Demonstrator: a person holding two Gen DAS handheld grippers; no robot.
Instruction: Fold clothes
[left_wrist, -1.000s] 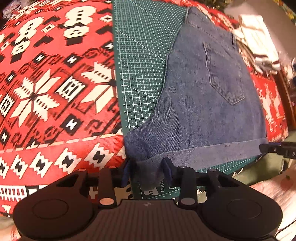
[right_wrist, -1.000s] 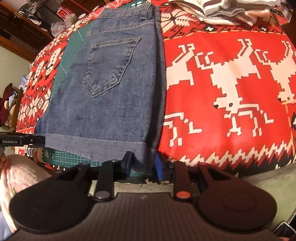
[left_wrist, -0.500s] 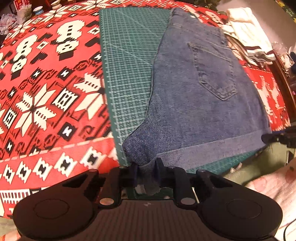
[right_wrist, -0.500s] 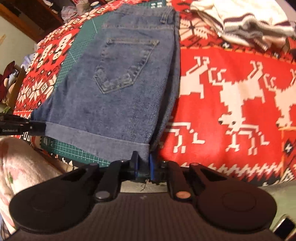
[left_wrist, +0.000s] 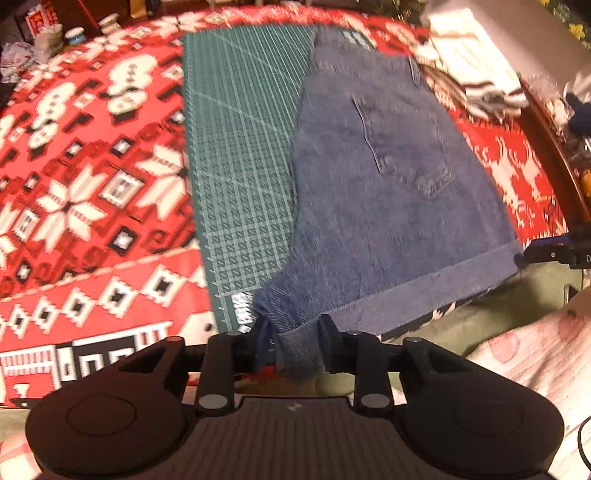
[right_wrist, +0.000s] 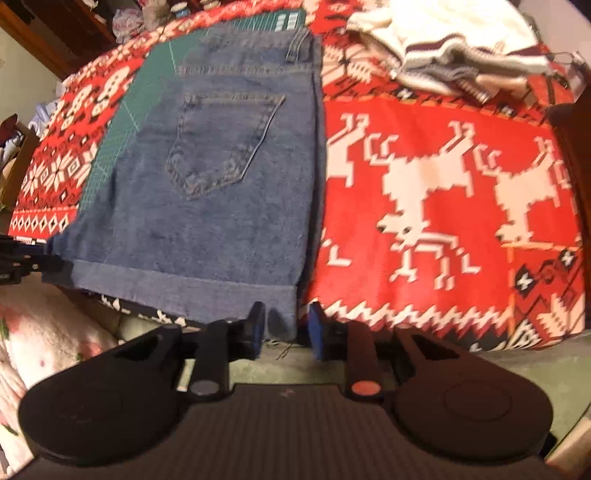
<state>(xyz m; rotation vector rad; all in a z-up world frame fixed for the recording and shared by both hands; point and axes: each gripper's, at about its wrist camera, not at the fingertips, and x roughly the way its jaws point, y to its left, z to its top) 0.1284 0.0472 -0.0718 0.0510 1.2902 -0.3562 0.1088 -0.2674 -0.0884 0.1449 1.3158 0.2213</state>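
Observation:
Blue denim shorts (left_wrist: 388, 206), folded in half with a back pocket up, lie on a green cutting mat (left_wrist: 236, 147); they also show in the right wrist view (right_wrist: 221, 177). My left gripper (left_wrist: 293, 332) holds the cuffed hem's left corner between its jaws. My right gripper (right_wrist: 284, 325) holds the hem's right corner. The hem is lifted and pulled past the table's front edge. The jaws of both stand a little apart around the thick denim. Each gripper's tip shows at the edge of the other's view.
A red and white patterned cloth (right_wrist: 443, 184) covers the table. A pile of white striped knitwear (right_wrist: 461, 48) lies at the back right. Small clutter (left_wrist: 44, 37) stands at the far left. A pink patterned fabric (left_wrist: 535, 362) is by the front edge.
Both grippers closed on the hem corners, then lifted and pulled the hem toward me past the table edge. The jaws now stand a bit wider than half a second ago.

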